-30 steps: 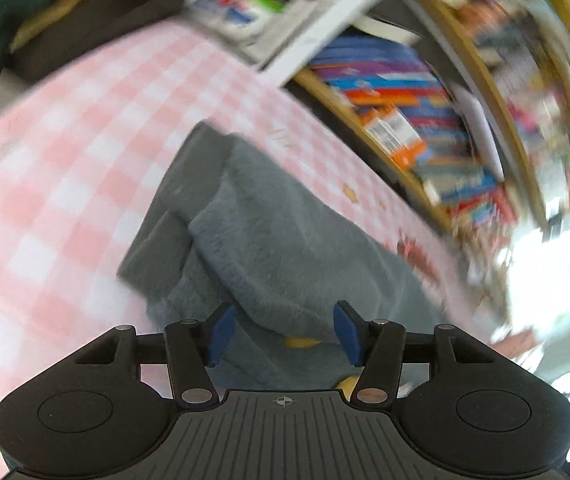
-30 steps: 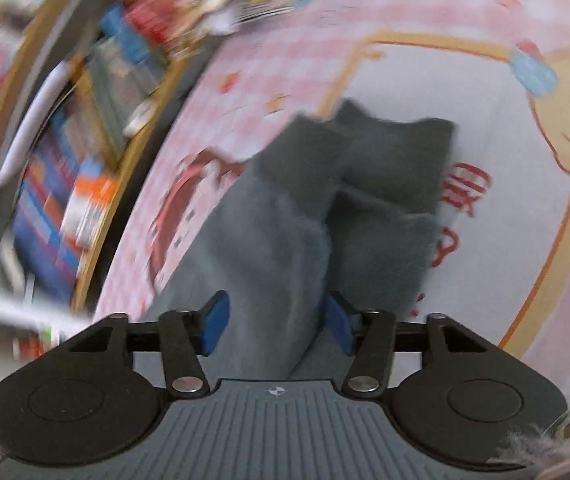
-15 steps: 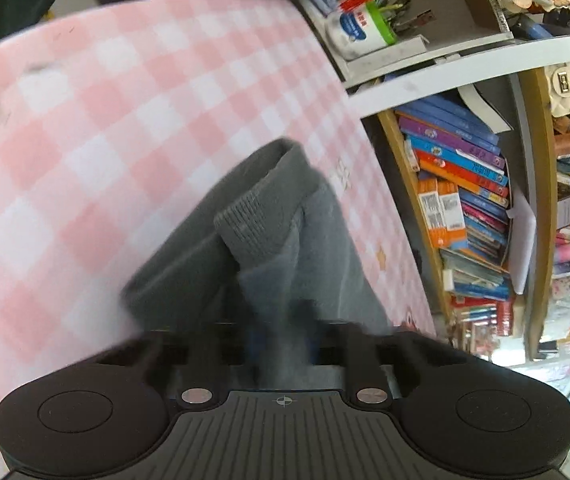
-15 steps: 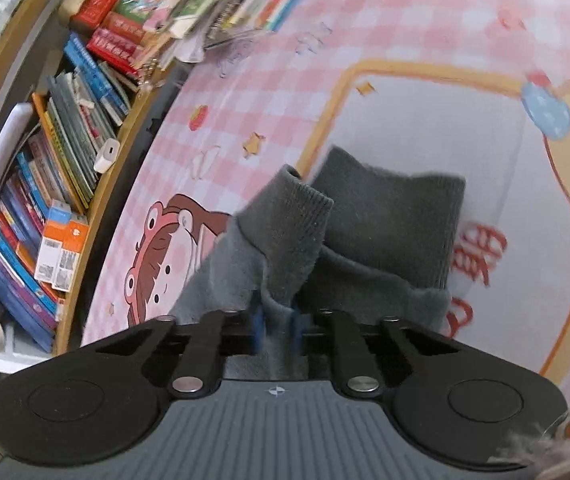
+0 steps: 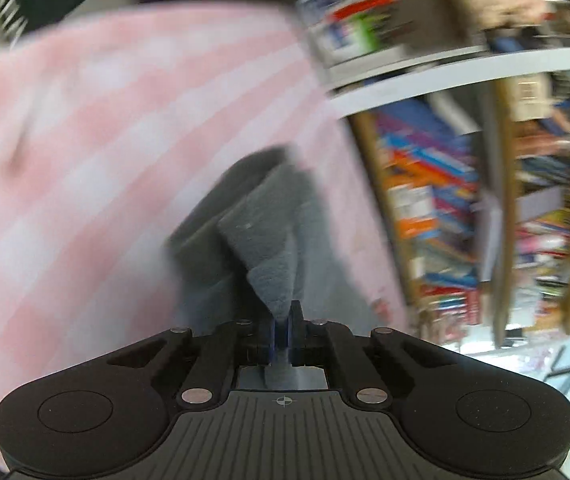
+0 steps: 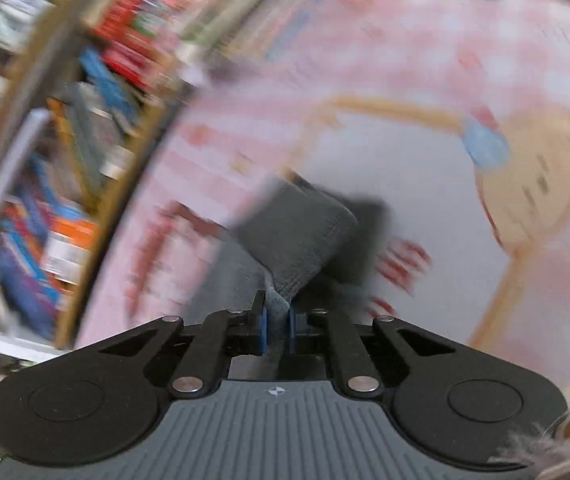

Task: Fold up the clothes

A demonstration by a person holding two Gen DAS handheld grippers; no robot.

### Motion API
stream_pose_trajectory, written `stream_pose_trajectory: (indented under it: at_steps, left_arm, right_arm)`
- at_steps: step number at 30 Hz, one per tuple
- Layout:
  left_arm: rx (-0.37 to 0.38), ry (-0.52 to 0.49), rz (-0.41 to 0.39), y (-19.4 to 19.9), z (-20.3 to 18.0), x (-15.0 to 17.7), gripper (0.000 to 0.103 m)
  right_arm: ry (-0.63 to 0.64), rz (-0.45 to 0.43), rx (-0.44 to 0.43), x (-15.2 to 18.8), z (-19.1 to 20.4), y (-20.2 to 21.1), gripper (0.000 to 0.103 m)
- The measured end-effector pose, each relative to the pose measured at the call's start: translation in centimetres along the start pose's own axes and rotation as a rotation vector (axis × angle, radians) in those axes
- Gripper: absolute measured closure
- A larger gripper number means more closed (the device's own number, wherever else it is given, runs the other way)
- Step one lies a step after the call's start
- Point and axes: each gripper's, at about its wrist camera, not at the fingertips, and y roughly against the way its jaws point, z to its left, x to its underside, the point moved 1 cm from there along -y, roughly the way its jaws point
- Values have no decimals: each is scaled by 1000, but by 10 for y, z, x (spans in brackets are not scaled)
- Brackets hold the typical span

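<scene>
Garment, grey fleece [image 5: 273, 240] [image 6: 301, 236], on the pink checked tabletop [image 5: 85, 160] beside the bookshelf [image 5: 445, 208]. Left claw [image 5: 281, 326] pinches a raised fold of it; right claw [image 6: 276, 320] pinches its ribbed cuff. Both views are motion-blurred.

The garment [image 5: 273, 264] is grey cloth, matt and fleecy, with a ribbed knit cuff [image 6: 305, 236] at 12 o'clock of the right gripper [image 6: 276, 320]. Both grippers, the left [image 5: 283, 326] too, look like matt black plastic with blue pads and shiny metal pins. The tablecloth [image 5: 105, 140] is pink-checked, faintly glossy.
</scene>
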Motion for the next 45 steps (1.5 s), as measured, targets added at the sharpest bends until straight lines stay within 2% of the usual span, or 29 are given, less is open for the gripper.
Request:
stream_pose_trajectory:
  at_steps: [2, 4, 8, 10, 12, 15, 16, 17, 21, 24, 26, 28, 32, 38, 42, 43, 45]
  left_arm:
    - [10, -7, -6, -1, -1, -2, 100]
    - [59, -58, -23, 5, -14, -6, 100]
    - [168, -161, -33, 20, -39, -9, 100]
    - [193, -209, -23, 26, -47, -8, 100]
    - [137, -211, 22, 21, -37, -3, 100]
    - [-17, -148, 94, 6, -13, 6, 99]
    - [-61, -127, 101, 4, -7, 8, 99]
    - [-73, -107, 101, 4, -3, 9, 98]
    - [-86, -102, 75, 11, -3, 7, 92]
    - [-106, -110, 60, 18, -5, 8, 89]
    - [-126, -100, 43, 23, -4, 9, 77]
    - [-143, -90, 24, 21, -1, 7, 71]
    - [-187, -88, 22, 14, 1, 3, 70]
    - [-210, -88, 19, 9, 4, 0, 70]
    - [-198, -100, 13, 0, 2, -2, 70]
    - [-189, -99, 14, -2, 1, -3, 73]
    - [-170, -96, 18, -8, 1, -4, 75]
  right_arm:
    - [11, 0, 5, 3, 3, -3, 94]
    - [59, -18, -15, 0, 18, 3, 94]
    - [198, -166, -171, -10, 60, 42, 94]
    - [224, -213, -186, -11, 67, 55, 94]
    - [209, -196, -139, -10, 59, 52, 94]
    - [156, -91, -4, -2, 30, 20, 93]
    - [133, -53, 42, 1, 20, 8, 91]
    - [114, -38, 63, 5, 13, 3, 87]
    - [74, -67, 61, 18, 3, 8, 85]
    - [77, -85, 87, 23, 5, 14, 78]
    - [85, -102, 113, 26, 7, 18, 73]
    - [108, -98, 133, 29, 8, 18, 70]
    - [137, -84, 179, 32, 7, 15, 69]
    - [179, -91, 203, 32, 10, 11, 69]
    - [204, -92, 212, 33, 14, 9, 69]
    - [213, -91, 214, 33, 15, 8, 69]
    - [235, -85, 218, 34, 19, 5, 75]
